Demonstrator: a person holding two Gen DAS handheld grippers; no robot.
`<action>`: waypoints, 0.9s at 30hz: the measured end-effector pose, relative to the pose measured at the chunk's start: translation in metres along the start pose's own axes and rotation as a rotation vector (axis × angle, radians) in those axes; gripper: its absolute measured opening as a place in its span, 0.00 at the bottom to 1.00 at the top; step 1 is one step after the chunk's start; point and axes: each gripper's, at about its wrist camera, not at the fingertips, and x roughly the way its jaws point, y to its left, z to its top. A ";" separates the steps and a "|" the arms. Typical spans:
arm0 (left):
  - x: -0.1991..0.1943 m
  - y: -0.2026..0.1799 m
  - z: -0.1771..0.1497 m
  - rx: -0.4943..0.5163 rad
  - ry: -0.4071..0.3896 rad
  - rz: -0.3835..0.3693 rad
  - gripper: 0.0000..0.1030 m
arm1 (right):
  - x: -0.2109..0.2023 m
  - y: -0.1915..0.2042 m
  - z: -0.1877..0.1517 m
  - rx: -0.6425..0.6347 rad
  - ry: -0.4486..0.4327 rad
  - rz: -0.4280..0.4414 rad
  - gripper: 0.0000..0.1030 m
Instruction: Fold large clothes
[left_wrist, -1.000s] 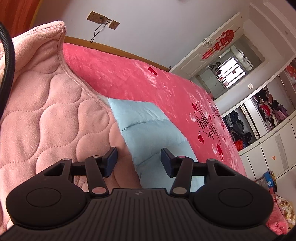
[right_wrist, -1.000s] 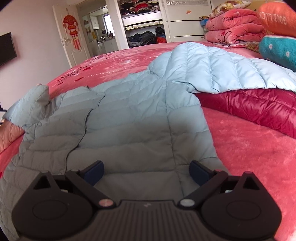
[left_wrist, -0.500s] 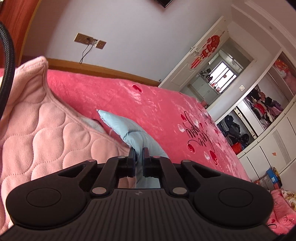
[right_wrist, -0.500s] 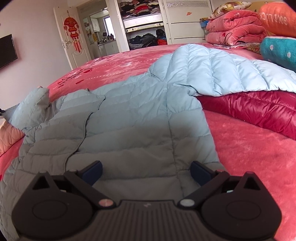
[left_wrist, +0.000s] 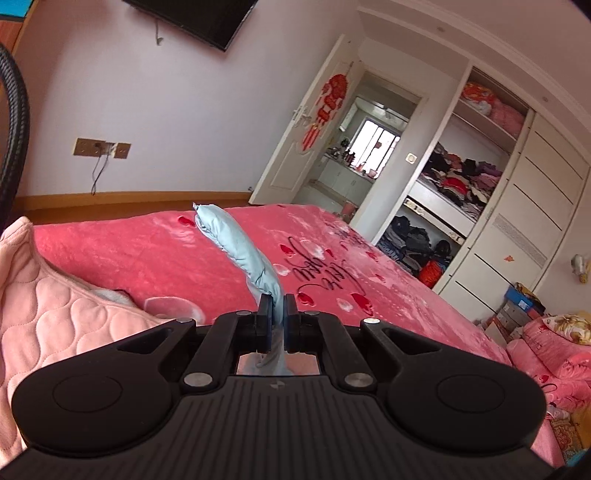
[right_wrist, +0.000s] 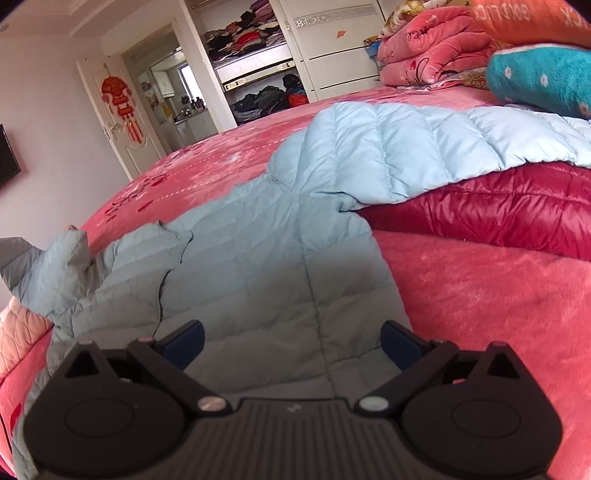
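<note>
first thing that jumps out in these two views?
The light blue puffer jacket spread across the pink bedspread, one sleeve lying over a dark red jacket. In the left wrist view, the left gripper is shut on the jacket's sleeve end, lifted above the bed; the right gripper hovers open above the hem.

A: The light blue puffer jacket (right_wrist: 280, 266) is lying spread flat across the bed, quilted, one sleeve (right_wrist: 406, 147) draping over a dark red one.

B: Yeah, and its cuff (left_wrist: 236, 243) is sticking up, pinched, I think.
</note>
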 end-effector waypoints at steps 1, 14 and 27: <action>-0.005 -0.012 0.001 0.017 -0.006 -0.022 0.01 | -0.001 -0.002 0.001 0.005 -0.005 0.002 0.98; -0.045 -0.176 -0.048 0.239 0.048 -0.338 0.02 | -0.005 -0.027 0.014 0.135 -0.069 0.023 0.98; -0.031 -0.254 -0.186 0.444 0.292 -0.533 0.03 | 0.002 -0.069 0.031 0.274 -0.128 0.021 0.98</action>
